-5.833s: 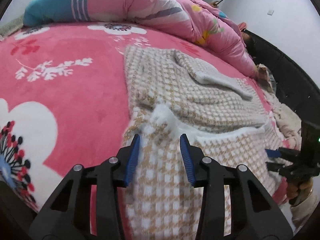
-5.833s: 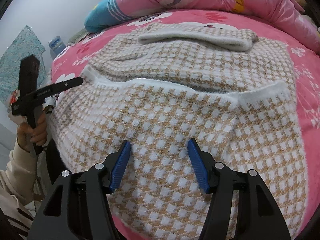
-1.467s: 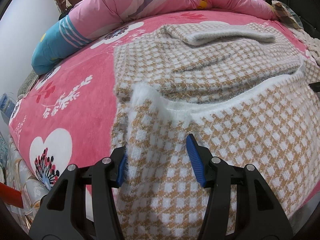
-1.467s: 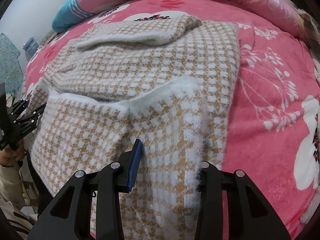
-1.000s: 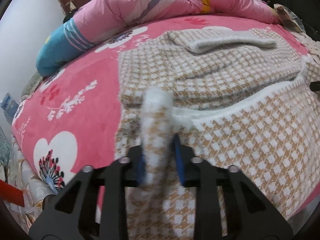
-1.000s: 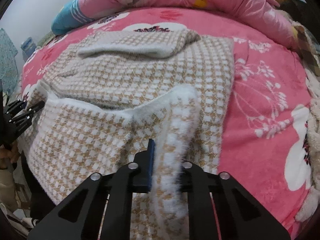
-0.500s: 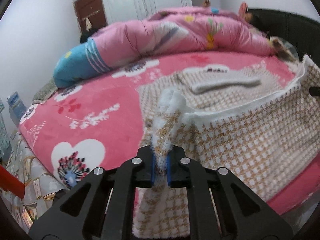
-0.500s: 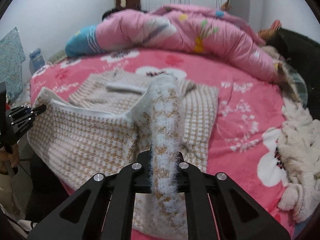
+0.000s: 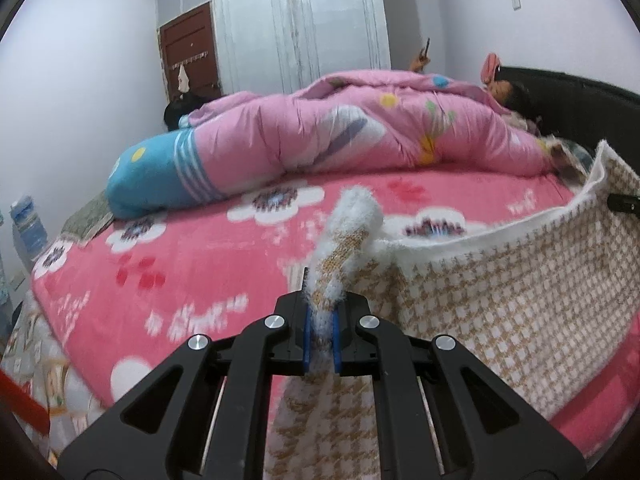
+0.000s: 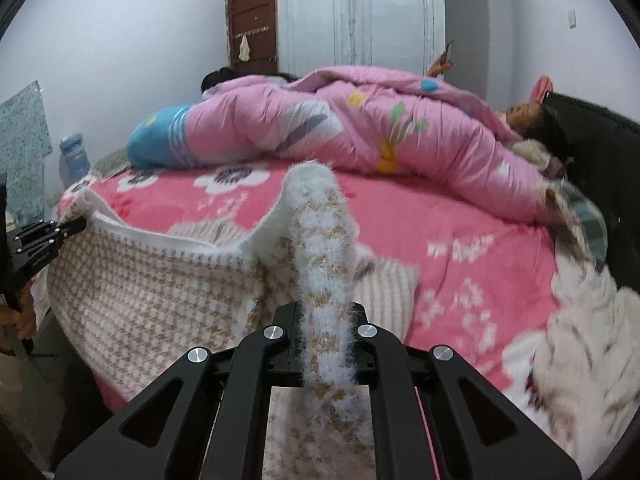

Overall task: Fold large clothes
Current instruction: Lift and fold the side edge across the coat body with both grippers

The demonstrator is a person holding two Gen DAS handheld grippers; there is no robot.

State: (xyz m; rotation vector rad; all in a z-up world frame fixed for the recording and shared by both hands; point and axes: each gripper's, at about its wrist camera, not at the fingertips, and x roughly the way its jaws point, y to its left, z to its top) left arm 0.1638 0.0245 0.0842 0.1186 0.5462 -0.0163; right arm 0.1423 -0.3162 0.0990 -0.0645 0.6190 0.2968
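Observation:
A fuzzy tan-and-white houndstooth sweater (image 9: pixel 500 300) hangs stretched between my two grippers above the pink floral bed (image 9: pixel 160 280). My left gripper (image 9: pixel 320 336) is shut on the sweater's left hem corner, which sticks up between its blue pads. My right gripper (image 10: pixel 326 344) is shut on the right hem corner (image 10: pixel 320 232). The white-edged hem runs level between them. The left gripper also shows at the left edge of the right wrist view (image 10: pixel 44 236). The rest of the sweater (image 10: pixel 384 288) still lies on the bed behind the lifted part.
A rolled pink quilt (image 9: pixel 360 140) with a blue end lies across the far side of the bed. A person lies by the black headboard (image 10: pixel 592 148) at the right. A cream fluffy garment (image 10: pixel 592 352) sits at the bed's right edge. A water bottle (image 10: pixel 74 156) stands at far left.
Both grippers closed on the sweater's hem corners about a second ago and have since lifted them well above the bed, raising the lower half of the sweater.

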